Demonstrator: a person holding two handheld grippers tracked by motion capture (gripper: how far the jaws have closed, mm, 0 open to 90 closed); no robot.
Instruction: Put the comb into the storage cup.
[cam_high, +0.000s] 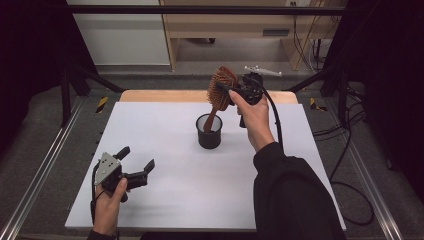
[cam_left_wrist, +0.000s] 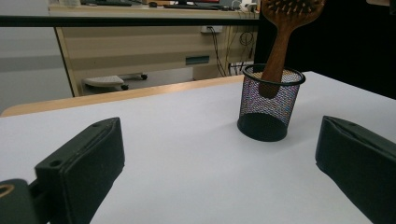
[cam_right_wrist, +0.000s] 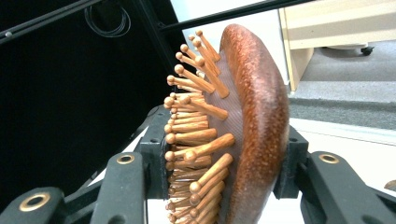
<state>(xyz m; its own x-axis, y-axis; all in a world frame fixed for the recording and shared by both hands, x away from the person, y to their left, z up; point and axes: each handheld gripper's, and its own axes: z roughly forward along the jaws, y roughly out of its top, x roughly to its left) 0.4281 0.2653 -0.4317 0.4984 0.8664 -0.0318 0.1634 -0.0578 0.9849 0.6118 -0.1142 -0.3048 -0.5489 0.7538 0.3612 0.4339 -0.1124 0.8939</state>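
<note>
The right gripper is clamping the wooden hairbrush by its head, handle dipping into the black mesh cup mid-table; lowering it straight should keep the cup from tipping. The left gripper is resting wide open, well apart.

It looked like a lab or office test bay: a white surface stood inside a black metal frame, with loose cables, carpet and pale cabinets behind.
</note>
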